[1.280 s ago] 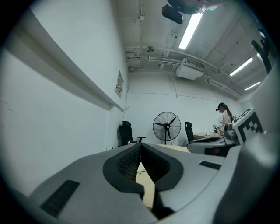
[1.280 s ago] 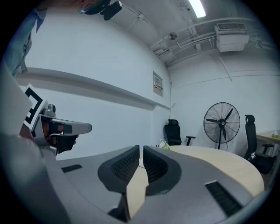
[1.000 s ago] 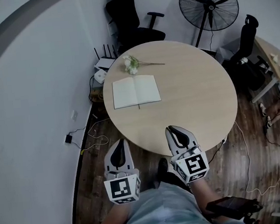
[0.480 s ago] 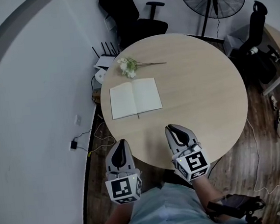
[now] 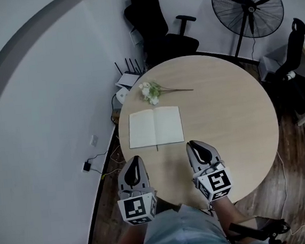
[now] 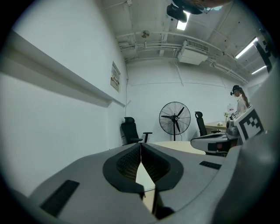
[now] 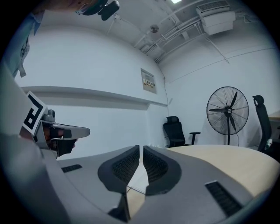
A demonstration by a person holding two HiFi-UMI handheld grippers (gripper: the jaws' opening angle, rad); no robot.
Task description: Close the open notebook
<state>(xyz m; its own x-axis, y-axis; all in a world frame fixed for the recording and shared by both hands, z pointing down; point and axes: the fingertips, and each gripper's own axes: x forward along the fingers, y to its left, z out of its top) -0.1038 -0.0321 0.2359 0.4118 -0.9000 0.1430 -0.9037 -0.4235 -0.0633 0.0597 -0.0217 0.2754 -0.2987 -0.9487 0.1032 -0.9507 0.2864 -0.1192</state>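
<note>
The open notebook (image 5: 155,126) lies flat with blank white pages on the left part of the round wooden table (image 5: 232,116), a thin ribbon hanging out at its near edge. A sprig of white flowers (image 5: 150,91) lies just beyond it. My left gripper (image 5: 134,161) is shut and empty at the table's near-left edge, short of the left page. My right gripper (image 5: 195,143) is over the table just off the notebook's near-right corner, its jaws together with nothing between them. Each gripper view looks along its own jaws, left gripper (image 6: 141,144) and right gripper (image 7: 141,147), towards the far wall.
A black office chair (image 5: 156,24) and a standing fan (image 5: 248,7) stand beyond the table. A white router (image 5: 129,78) sits on the floor by the wall at left. Another dark chair (image 5: 296,51) is at right. Cables (image 5: 100,161) run along the floor at left.
Both grippers have moved forward towards the table, and the notebook now lies much closer to their tips. Both sets of jaws have stayed together.
</note>
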